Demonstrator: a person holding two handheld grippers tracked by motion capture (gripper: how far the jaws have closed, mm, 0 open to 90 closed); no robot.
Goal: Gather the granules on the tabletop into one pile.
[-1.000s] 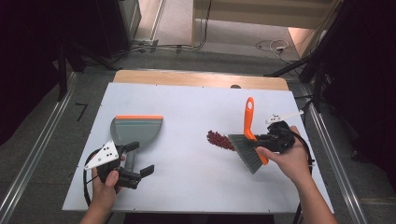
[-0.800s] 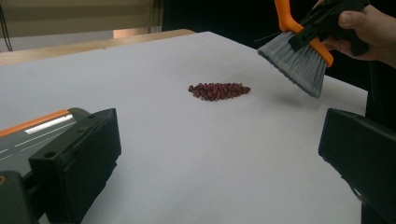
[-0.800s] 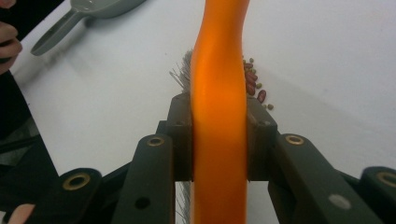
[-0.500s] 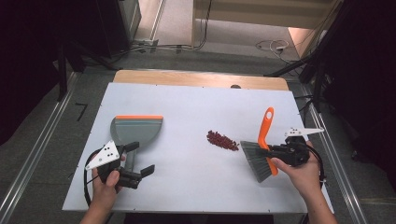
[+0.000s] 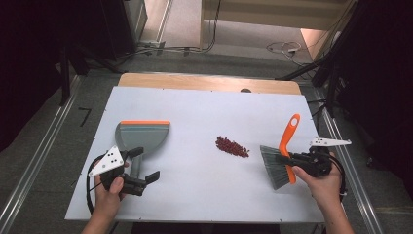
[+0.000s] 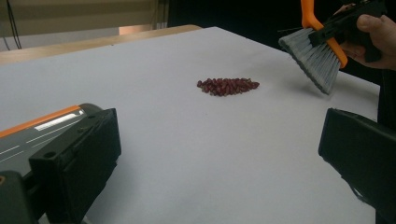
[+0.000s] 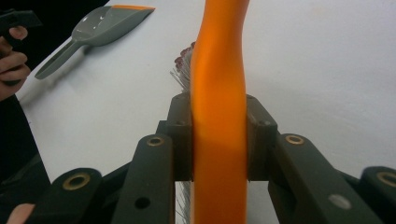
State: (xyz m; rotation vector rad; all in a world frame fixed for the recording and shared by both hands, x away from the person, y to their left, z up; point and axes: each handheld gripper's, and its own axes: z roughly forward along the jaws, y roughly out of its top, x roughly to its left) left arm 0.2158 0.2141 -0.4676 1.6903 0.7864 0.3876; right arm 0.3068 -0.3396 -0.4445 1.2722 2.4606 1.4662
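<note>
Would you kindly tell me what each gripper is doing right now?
Left gripper: open, holding nothing, jaws by the dustpan handle.
Right gripper: shut on the brush handle.

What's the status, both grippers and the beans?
Right gripper clamps brush. Left gripper open near dustpan. Beans piled between, path clear.

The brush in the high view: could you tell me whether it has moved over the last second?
Yes. The brush has moved right, away from the pile of red beans, toward the table's right edge.
</note>
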